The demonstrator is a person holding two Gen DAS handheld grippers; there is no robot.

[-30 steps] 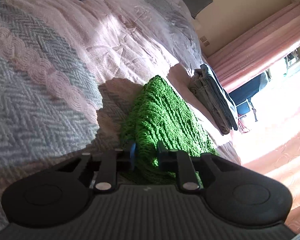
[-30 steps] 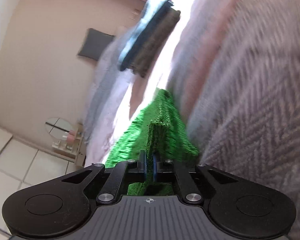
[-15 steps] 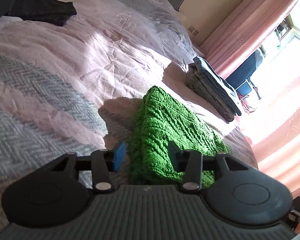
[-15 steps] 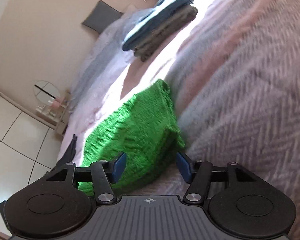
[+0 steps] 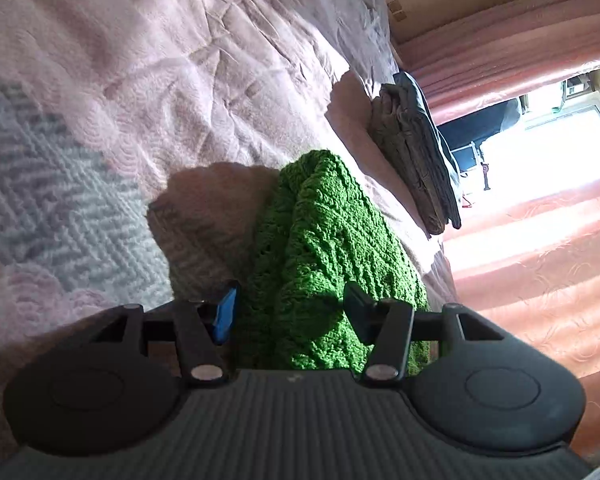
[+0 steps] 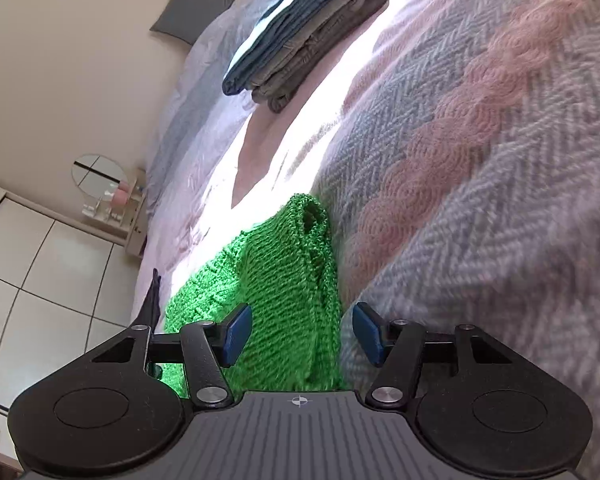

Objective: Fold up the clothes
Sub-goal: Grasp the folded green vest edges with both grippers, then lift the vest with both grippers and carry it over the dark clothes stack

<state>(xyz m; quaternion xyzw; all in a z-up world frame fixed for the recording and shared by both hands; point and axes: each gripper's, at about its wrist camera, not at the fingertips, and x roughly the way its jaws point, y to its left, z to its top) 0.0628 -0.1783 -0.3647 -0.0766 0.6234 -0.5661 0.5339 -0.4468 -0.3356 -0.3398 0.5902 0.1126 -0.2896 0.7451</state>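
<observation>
Now: folded green sweater (image 5: pixel 324 248) lies on the bed (image 5: pixel 140 80).
Both jaws gape, released around it; next probably regrasp and stack.

A folded green knitted garment (image 5: pixel 324 264) is seen lying on a pink and grey quilted bedspread (image 5: pixel 140 92), partly in shadow on its left side and lit by sun on its right. The left gripper (image 5: pixel 290 314) is held over the garment's near end with its jaws spread wide, the blue-padded finger on the left and the dark finger on the right, the knit showing between them. Farther off and to the right, a stack of folded grey and blue clothes (image 5: pixel 416 152) is set near the bed's edge, with pink curtains (image 5: pixel 512 44) beyond it.
</observation>
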